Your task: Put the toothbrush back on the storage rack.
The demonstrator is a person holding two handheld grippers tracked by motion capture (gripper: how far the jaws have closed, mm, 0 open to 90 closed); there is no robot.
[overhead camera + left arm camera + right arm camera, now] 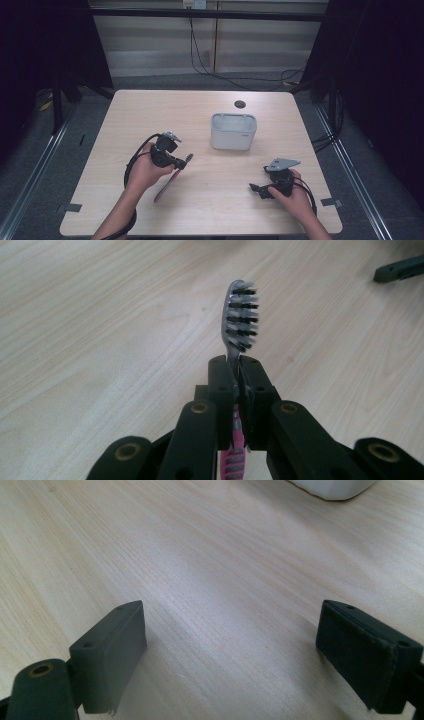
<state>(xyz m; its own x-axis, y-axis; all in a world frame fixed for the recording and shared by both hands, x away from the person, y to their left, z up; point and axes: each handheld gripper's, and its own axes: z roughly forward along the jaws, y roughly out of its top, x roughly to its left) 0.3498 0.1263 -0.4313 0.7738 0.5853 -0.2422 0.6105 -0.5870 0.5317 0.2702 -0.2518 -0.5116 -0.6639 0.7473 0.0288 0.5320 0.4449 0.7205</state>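
Toothbrush (pixel 240 320) clamped at its neck in my left tongs (pixel 239 371), bristled head poking up past the black jaws and the pink handle trailing down behind them, as the left gripper view shows. From the high view, the left tongs (pixel 183 161) sit over the left half of the pale wooden desk (pixel 150 110), tilted to the right, with the toothbrush (pixel 169 184) slanting down from them, its pink handle end low over the desk; whether that end touches the wood I cannot tell. A white rectangular holder (pixel 233 131) stands upright near the middle of the desk, well apart from the brush and to its right. My right tongs (pixel 255 188) rest low near the desk's front right, pointing left, a grey three-cornered plate on top. In the right gripper view those right tongs (pixel 250 650) stand wide apart with only bare wood grain between them, and a corner of the white holder (pixel 332 487) shows at the top edge.
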